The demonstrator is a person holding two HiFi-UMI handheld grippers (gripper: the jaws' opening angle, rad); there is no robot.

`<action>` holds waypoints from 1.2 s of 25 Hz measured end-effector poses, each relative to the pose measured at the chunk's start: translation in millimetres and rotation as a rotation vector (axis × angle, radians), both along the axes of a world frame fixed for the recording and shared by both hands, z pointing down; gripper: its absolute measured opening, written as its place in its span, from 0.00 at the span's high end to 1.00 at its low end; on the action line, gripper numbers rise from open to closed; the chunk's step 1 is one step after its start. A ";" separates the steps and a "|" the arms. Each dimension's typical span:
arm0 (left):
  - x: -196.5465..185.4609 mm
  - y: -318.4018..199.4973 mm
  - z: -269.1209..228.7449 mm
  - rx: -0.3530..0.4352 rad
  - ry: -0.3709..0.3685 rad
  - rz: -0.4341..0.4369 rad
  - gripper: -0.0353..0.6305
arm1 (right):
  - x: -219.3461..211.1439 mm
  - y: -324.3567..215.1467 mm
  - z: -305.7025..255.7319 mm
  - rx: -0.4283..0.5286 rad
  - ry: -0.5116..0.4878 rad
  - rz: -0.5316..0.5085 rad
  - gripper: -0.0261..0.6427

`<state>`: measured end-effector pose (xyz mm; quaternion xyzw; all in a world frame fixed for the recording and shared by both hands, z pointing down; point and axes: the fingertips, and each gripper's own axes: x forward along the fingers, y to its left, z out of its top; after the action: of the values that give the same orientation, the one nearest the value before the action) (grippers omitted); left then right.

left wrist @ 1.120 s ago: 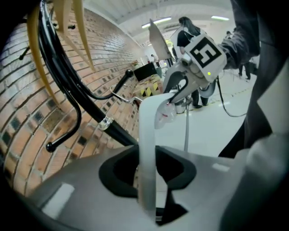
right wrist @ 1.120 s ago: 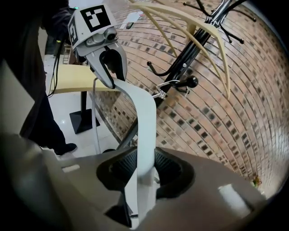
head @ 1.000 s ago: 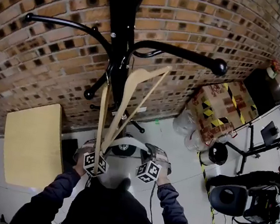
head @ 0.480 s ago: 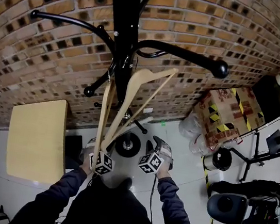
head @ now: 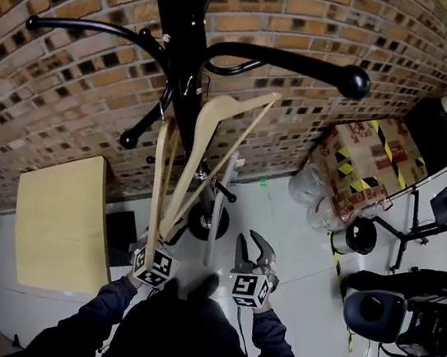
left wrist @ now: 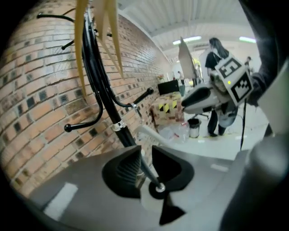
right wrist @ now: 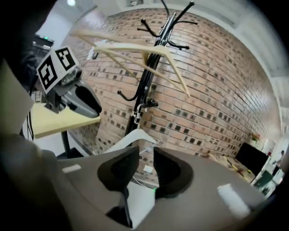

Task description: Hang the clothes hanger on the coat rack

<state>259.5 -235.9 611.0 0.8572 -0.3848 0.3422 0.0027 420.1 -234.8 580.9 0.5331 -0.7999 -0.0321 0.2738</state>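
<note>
The black coat rack (head: 185,43) stands against the brick wall. Two wooden hangers (head: 214,130) hang from its upper hooks. A white hanger (head: 216,214) hangs edge-on beside the pole from a low peg; it also shows as the white hanger (right wrist: 131,139) in the right gripper view. My left gripper (head: 151,244) is below the wooden hangers. Its jaws have just been closing and stand a narrow gap apart around nothing (left wrist: 144,151). My right gripper (head: 251,248) is right of the white hanger and clear of it. Its jaws have also been closing and are empty (right wrist: 145,151).
The rack's round base (head: 203,222) sits on the floor ahead of the grippers. A wooden tabletop (head: 54,223) is at the left. At the right are a yellow-and-black box (head: 359,165), a small bin (head: 352,238) and an office chair (head: 369,316).
A second ago the white hanger lay across between both grippers. Now it hangs upright at the pole, and both grippers have let go and drawn back from it.
</note>
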 end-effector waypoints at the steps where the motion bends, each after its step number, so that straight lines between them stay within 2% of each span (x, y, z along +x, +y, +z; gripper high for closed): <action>1: 1.8 9.7 3.7 -0.032 0.055 0.005 0.83 | 1.0 9.8 -7.8 0.003 -0.049 0.018 0.81; 4: 13.5 35.4 -3.1 -0.070 0.147 0.040 0.84 | 1.6 37.5 -25.7 0.027 -0.160 0.058 0.84; 8: 15.3 61.3 -19.0 -0.054 0.186 0.101 0.84 | -13.2 70.5 -36.5 0.025 -0.185 0.093 0.85; 12: -10.0 87.7 -33.8 -0.042 0.225 0.122 0.84 | -42.6 97.6 -46.0 -0.006 -0.219 0.106 0.86; 20: -48.6 134.1 -52.9 -0.031 0.287 0.172 0.85 | -92.9 144.0 -84.2 0.053 -0.202 0.107 0.88; 25: -56.7 154.7 -59.6 -0.019 0.301 0.218 0.85 | -111.5 175.3 -92.0 0.082 -0.186 0.123 0.89; 30: -59.1 171.7 -64.3 0.003 0.314 0.258 0.85 | -123.6 197.0 -92.3 0.093 -0.163 0.123 0.95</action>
<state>200.5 -64.2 546.7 0.9421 -0.2674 0.2014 0.0175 296.5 -37.8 488.6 0.5942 -0.7829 -0.0087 0.1842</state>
